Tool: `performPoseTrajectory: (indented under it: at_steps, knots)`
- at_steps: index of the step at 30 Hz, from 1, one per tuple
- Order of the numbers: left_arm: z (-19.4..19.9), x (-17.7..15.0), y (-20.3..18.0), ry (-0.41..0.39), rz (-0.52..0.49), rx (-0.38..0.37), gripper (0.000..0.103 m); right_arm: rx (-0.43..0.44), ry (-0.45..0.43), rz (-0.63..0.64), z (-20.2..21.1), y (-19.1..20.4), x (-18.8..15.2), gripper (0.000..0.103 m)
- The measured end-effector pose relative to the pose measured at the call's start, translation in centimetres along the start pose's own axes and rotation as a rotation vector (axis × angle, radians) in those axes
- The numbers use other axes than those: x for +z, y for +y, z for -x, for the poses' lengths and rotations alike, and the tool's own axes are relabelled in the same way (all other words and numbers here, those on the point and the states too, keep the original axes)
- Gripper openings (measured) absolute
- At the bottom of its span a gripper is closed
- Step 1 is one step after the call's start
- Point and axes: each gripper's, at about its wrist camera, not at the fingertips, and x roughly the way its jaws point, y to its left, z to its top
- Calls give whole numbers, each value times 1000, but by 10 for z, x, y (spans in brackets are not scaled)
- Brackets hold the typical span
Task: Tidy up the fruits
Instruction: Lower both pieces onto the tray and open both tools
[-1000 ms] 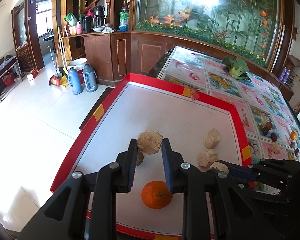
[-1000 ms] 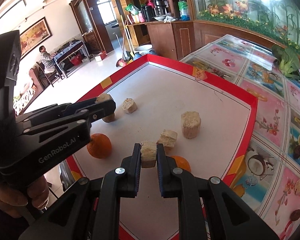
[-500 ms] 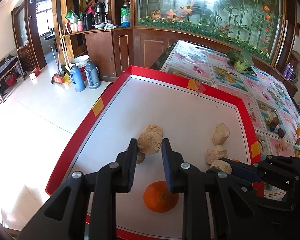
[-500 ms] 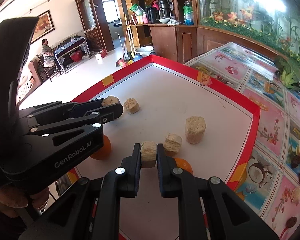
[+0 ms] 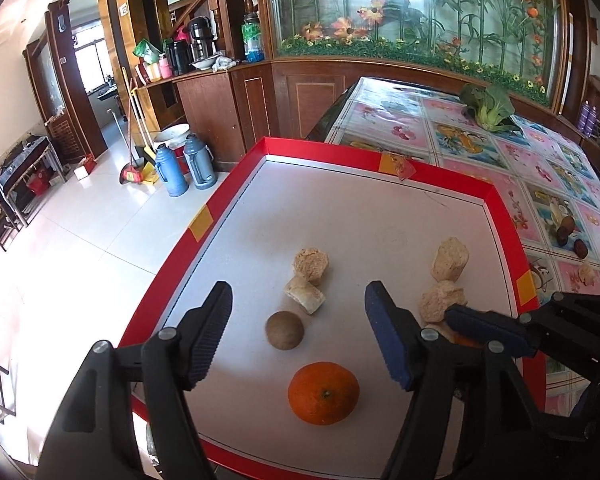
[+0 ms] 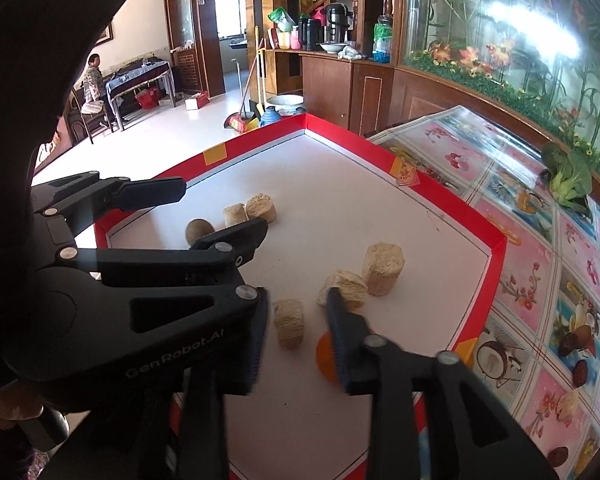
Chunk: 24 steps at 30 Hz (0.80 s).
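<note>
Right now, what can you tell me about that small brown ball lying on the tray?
The small brown ball is round, dull and tan-brown, with a matte, slightly rough skin, perhaps a longan-like fruit. It rests loose on the white floor of the red-rimmed tray, between the orange nearer the camera and a beige cylindrical chunk beyond it. It appears to touch neither. Nothing grips it.
</note>
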Motion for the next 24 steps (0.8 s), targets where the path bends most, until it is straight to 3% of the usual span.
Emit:
performPoseTrajectory:
  at_steps: [1,12,24]
  knots:
    - [1,0,0,-3,1,2,71,-4,-6,-4,2,-1,0,48]
    - [24,9,1,-59,27,18,82,-40,-101,-92,35,-32,0,50]
    - [47,10,-16,-94,-18,23,83,-113,-147,-261,72,-101,-19,50]
